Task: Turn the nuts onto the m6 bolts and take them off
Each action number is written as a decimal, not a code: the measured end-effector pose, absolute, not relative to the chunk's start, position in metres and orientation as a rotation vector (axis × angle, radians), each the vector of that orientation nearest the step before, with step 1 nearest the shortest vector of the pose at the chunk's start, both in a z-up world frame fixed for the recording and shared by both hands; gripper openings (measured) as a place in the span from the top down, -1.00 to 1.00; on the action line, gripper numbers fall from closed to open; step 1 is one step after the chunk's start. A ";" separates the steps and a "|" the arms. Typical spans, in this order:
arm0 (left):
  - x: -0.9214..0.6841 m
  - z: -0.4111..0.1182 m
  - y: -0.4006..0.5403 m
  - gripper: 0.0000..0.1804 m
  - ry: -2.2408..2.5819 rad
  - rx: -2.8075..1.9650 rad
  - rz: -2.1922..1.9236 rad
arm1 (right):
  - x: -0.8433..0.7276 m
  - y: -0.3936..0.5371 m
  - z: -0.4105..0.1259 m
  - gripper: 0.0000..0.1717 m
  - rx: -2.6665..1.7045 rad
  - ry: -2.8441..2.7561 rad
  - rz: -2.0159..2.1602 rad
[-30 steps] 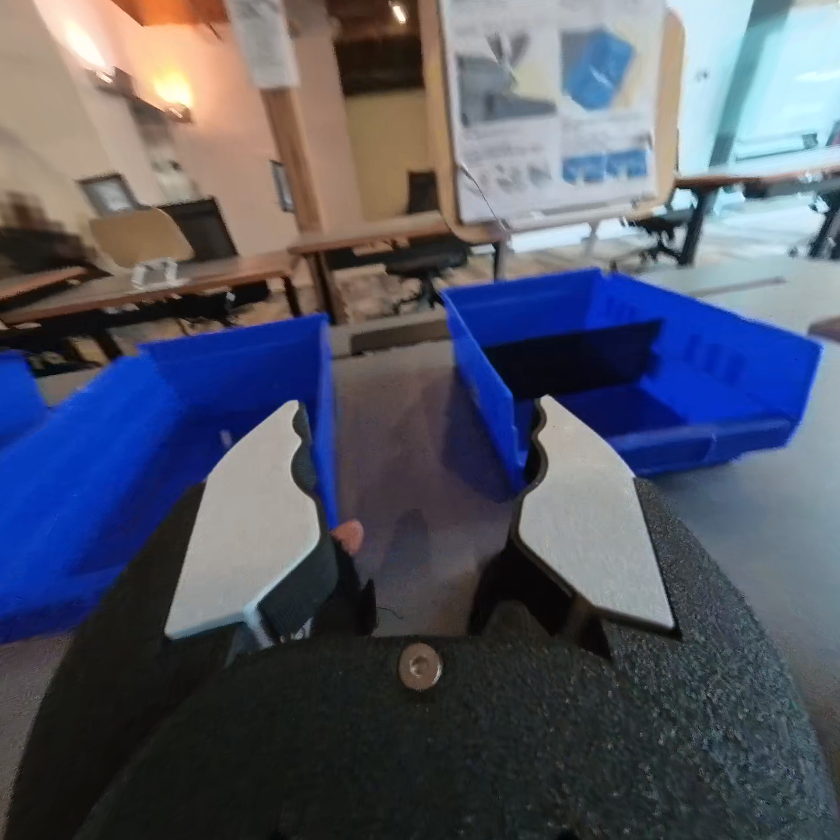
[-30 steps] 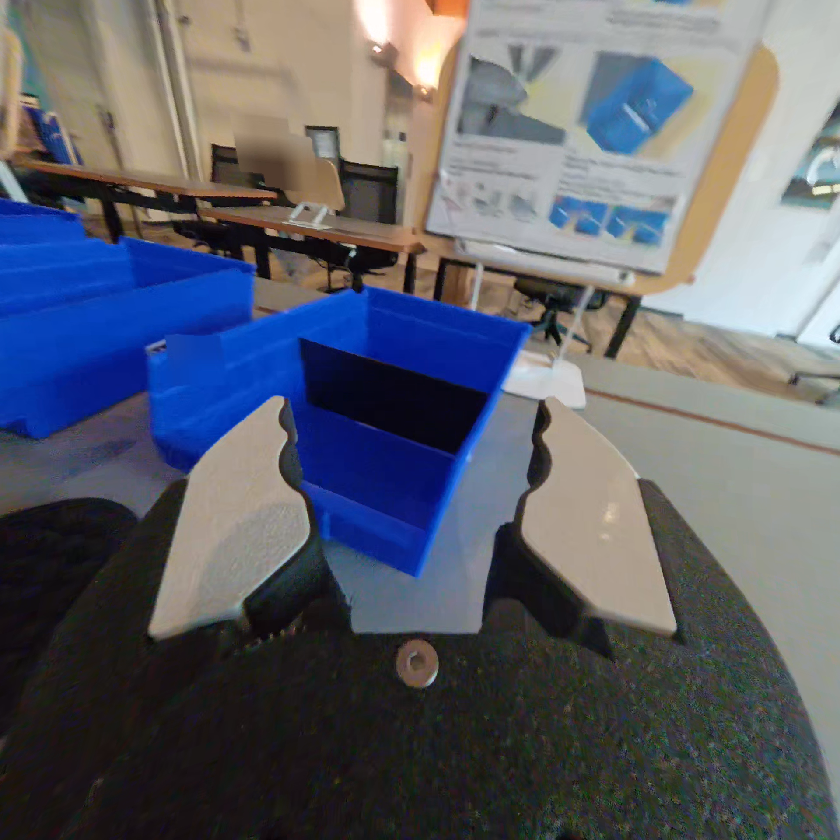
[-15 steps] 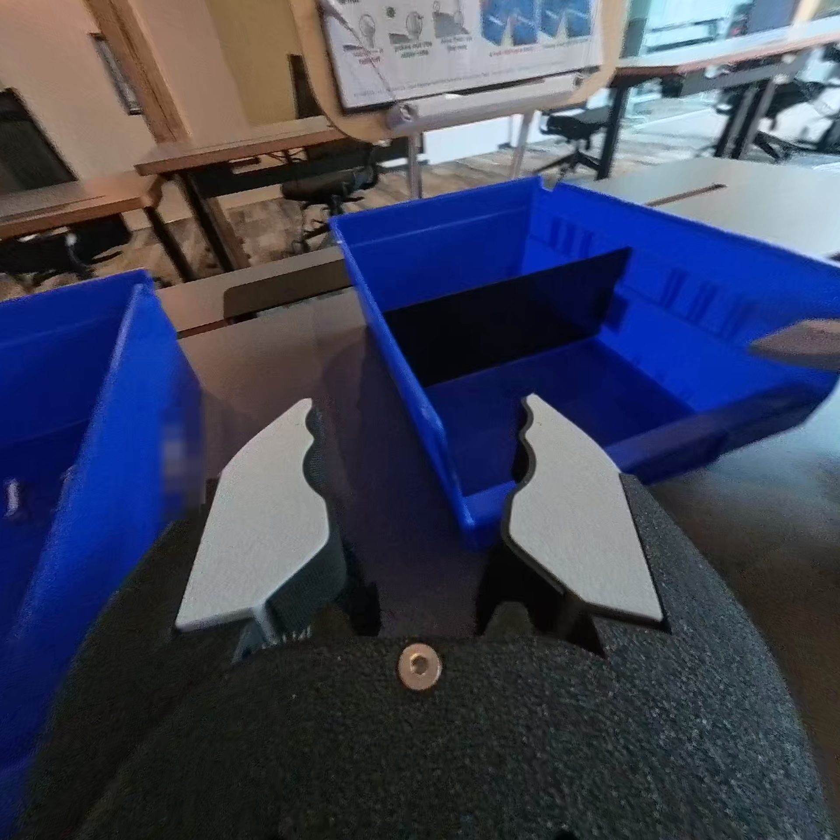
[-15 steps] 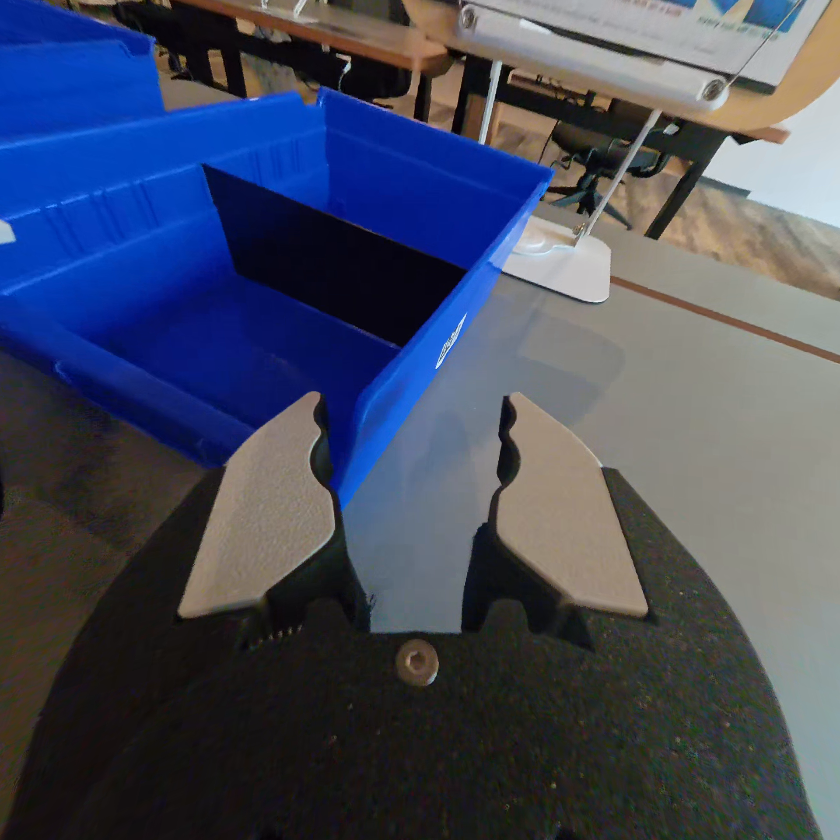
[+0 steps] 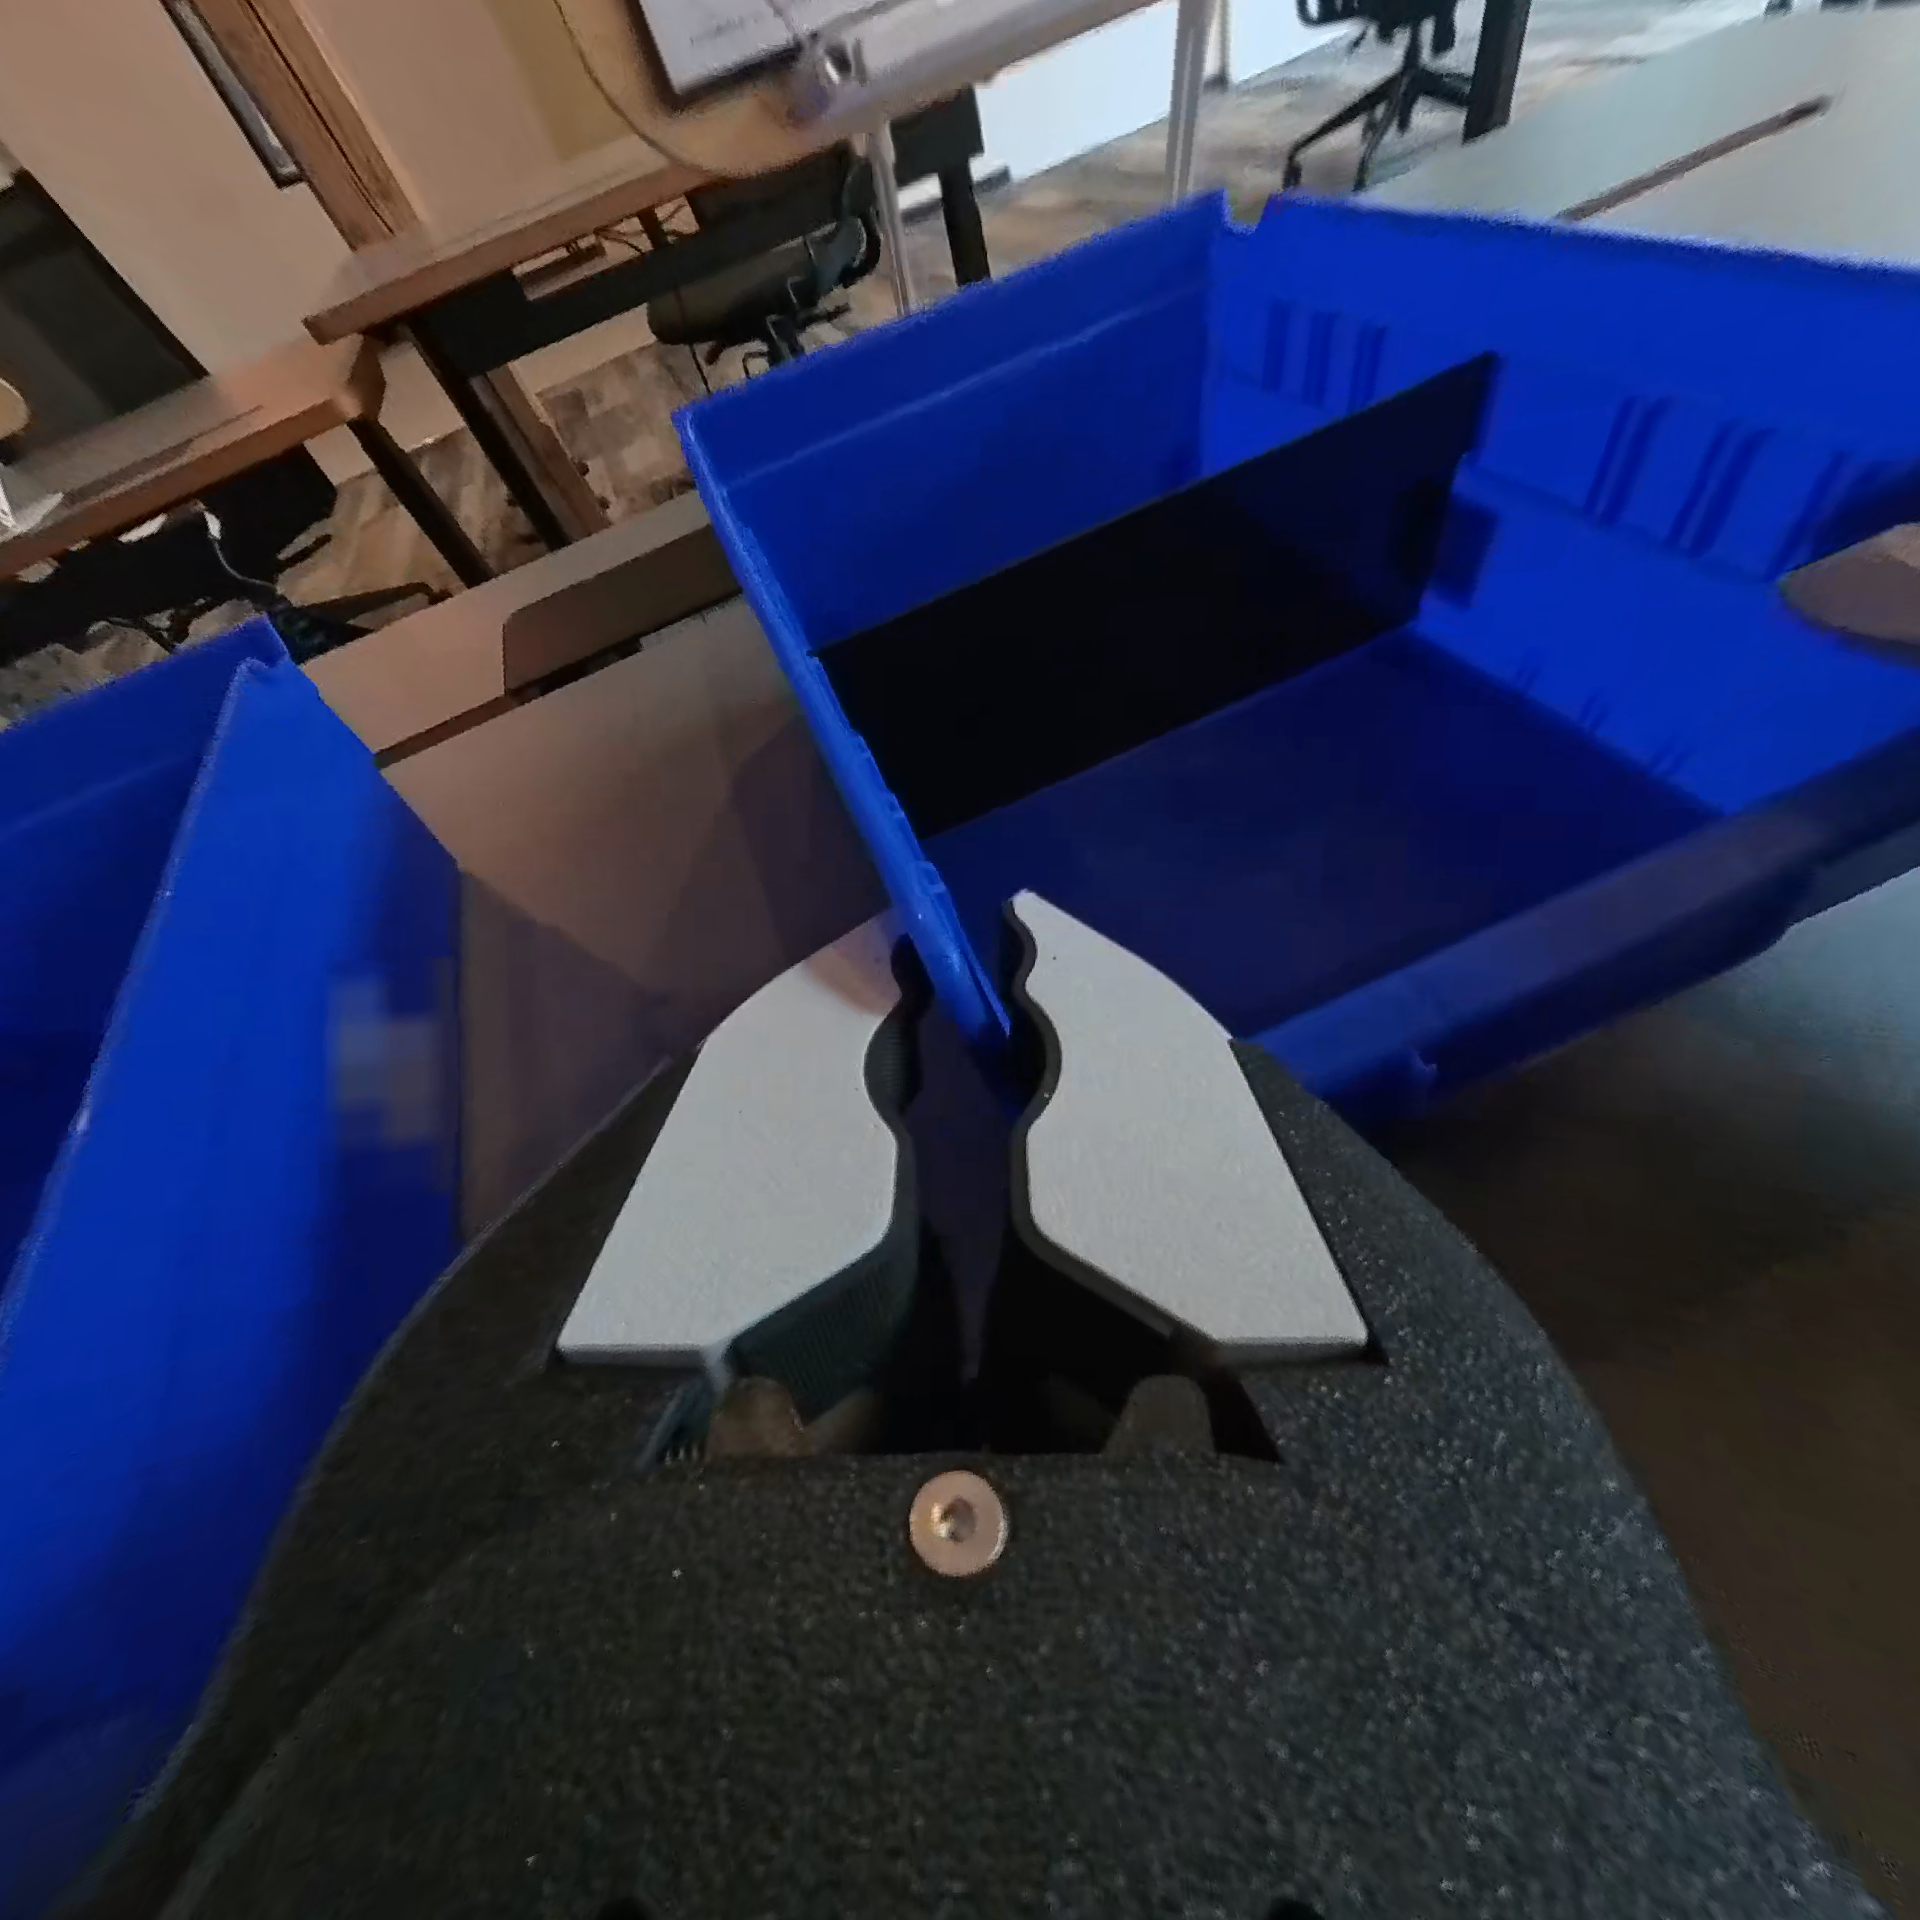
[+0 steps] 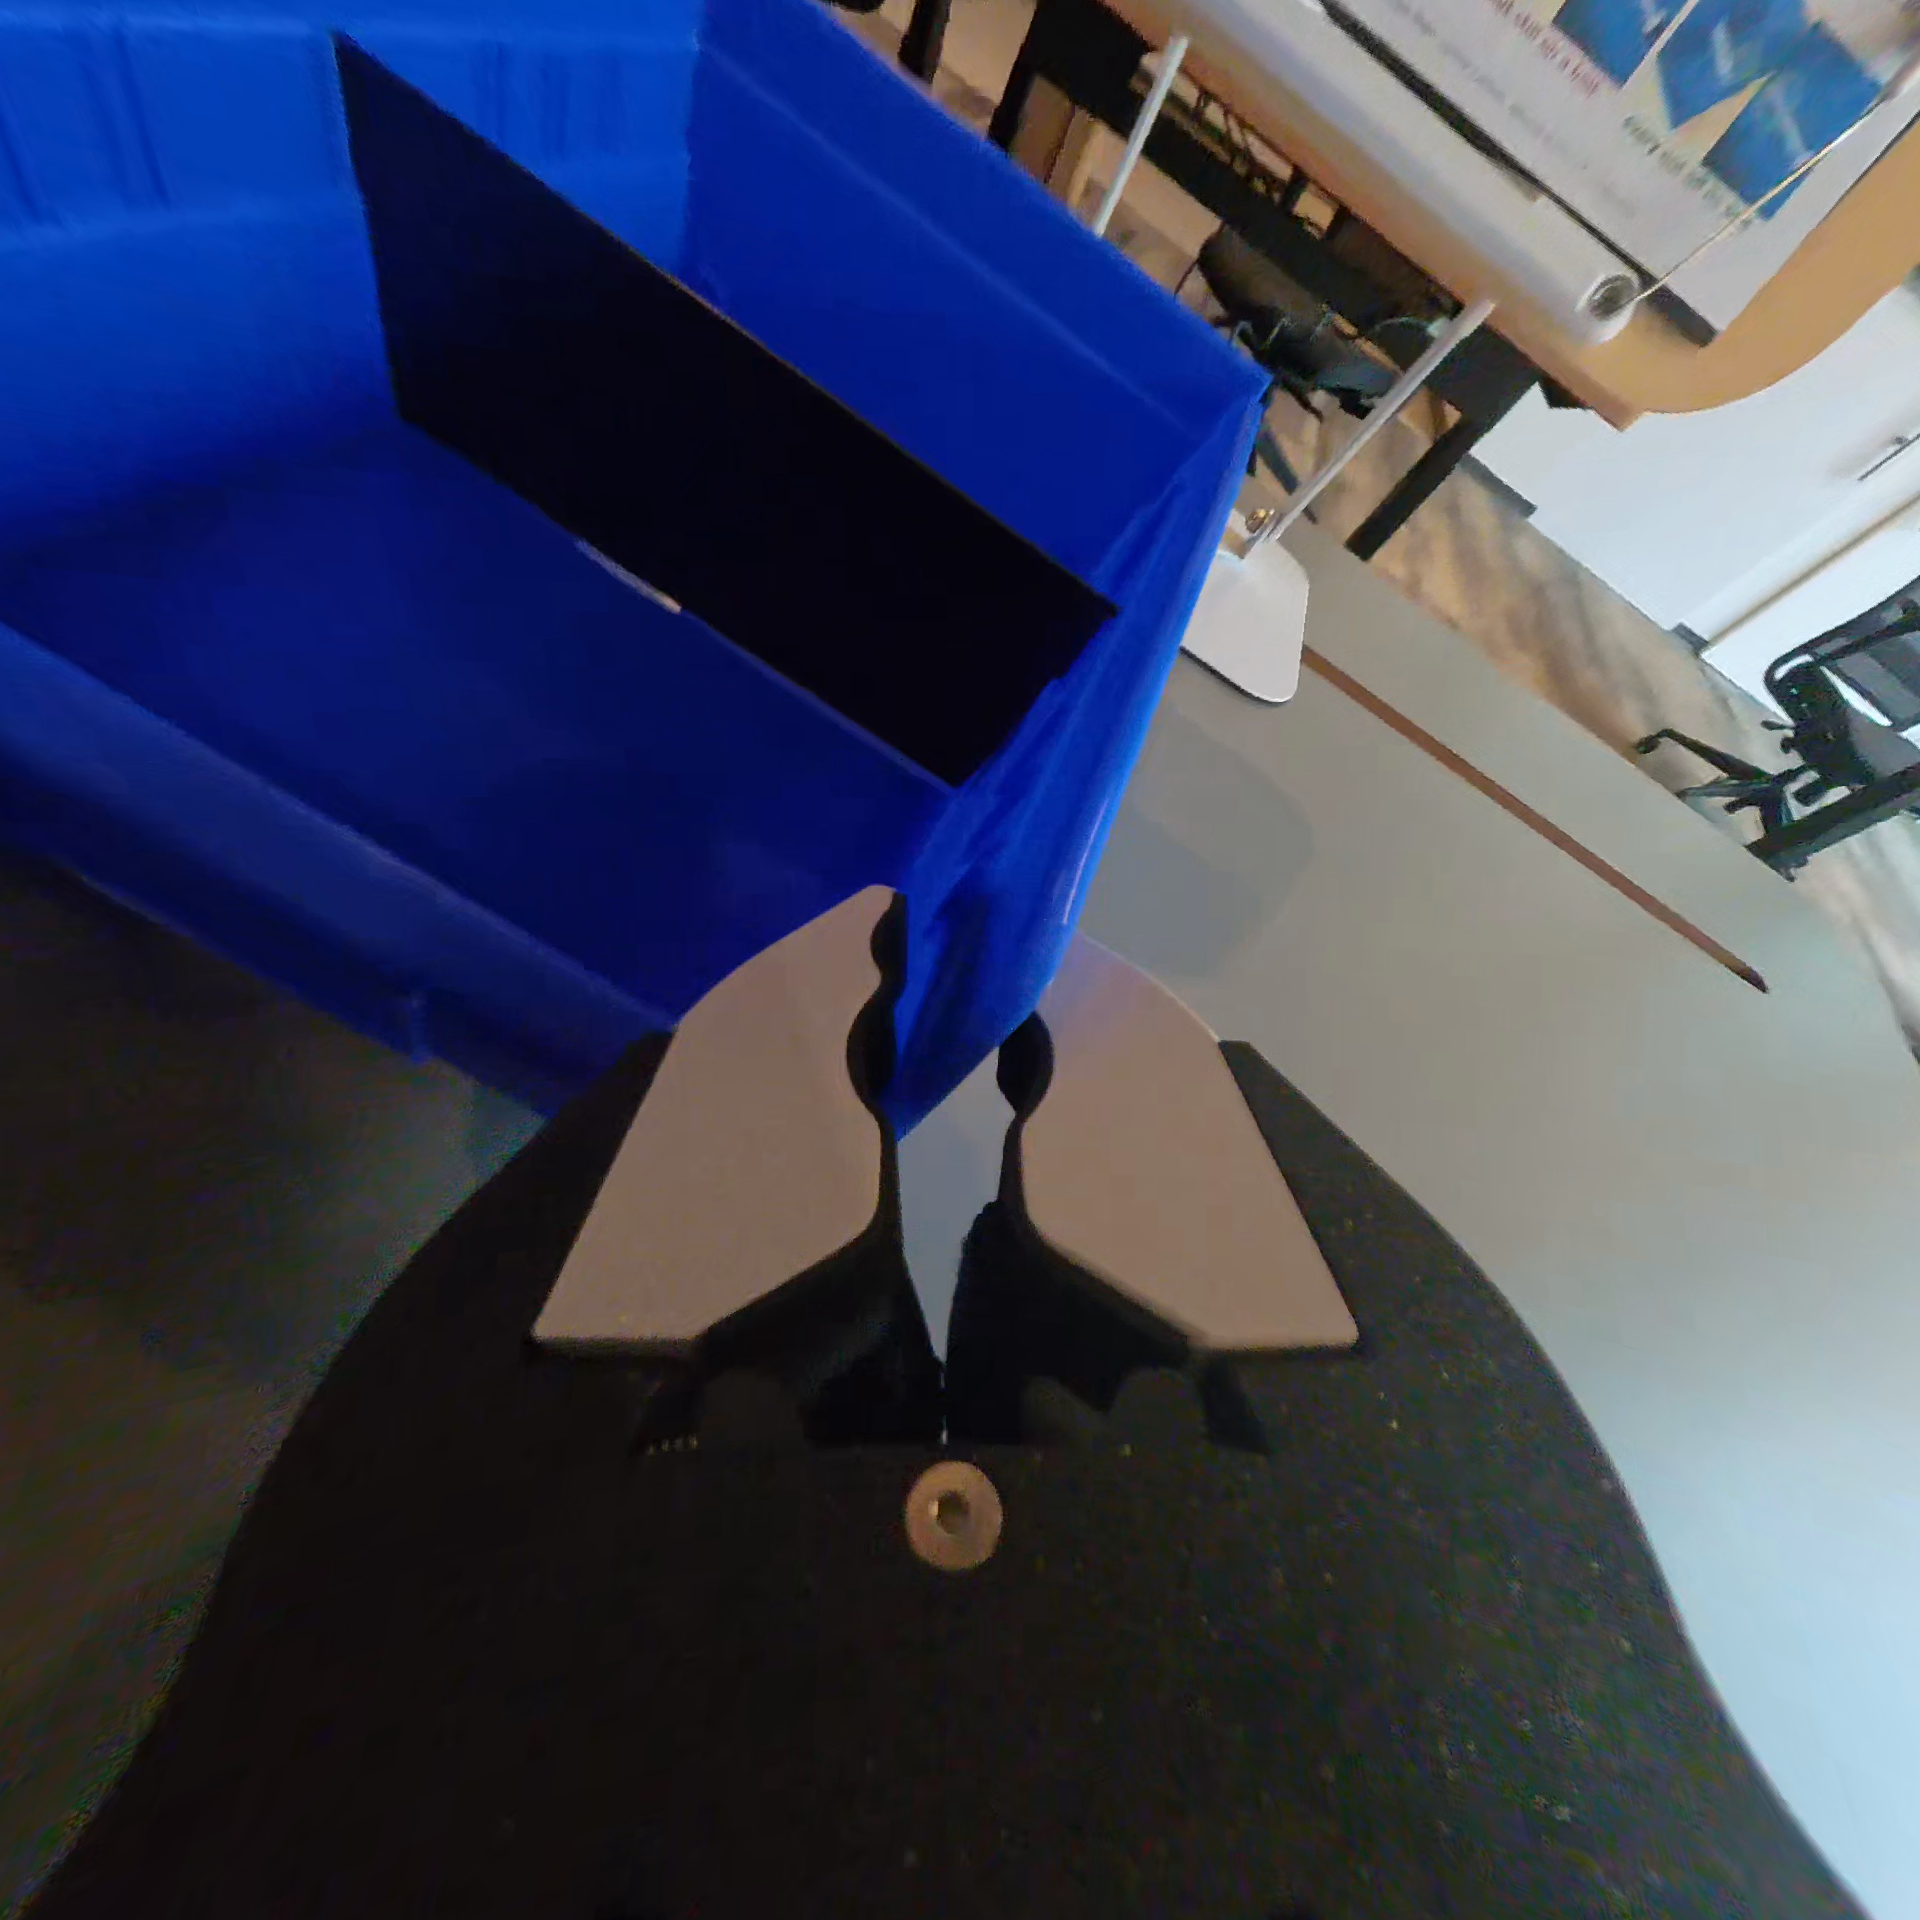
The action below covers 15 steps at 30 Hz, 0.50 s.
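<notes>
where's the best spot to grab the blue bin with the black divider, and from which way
By its thin upright side walls near the low front end, coming in from the front. The left tongs pinch the blue bin on one wall, the right tongs the opposite wall; each wall's edge fits between the fingers.

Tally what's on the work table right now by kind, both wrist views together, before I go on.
Blue bins: 2, the divided blue bin that both tools grip by opposite side walls, and a second blue bin to its left
Black dividers: 1
White stand bases: 1
Nuts or bolts: 0 visible
Total: 4
</notes>
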<state>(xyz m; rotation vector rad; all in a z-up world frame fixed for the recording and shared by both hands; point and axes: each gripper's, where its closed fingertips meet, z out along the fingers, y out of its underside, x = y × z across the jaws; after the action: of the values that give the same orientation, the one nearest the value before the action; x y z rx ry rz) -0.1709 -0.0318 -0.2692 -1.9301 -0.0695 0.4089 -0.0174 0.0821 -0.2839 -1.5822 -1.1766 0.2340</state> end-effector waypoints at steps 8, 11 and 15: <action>-0.109 -0.227 -0.023 0.88 -0.046 -1.807 0.439 | 0.043 0.096 -0.250 0.87 -1.524 -1.128 0.192; -0.075 -0.212 -0.005 0.87 -0.009 -1.760 0.446 | 0.080 0.113 -0.233 0.87 -1.489 -1.097 0.153; -0.021 -0.208 0.036 0.84 0.062 -1.744 0.420 | 0.136 0.153 -0.223 0.87 -1.471 -1.064 0.103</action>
<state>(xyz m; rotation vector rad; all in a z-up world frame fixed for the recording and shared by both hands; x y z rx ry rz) -0.0211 0.0359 -0.2083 -1.7438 0.0623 0.4198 0.1359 0.1531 -0.2226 -1.4708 -1.0645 0.1025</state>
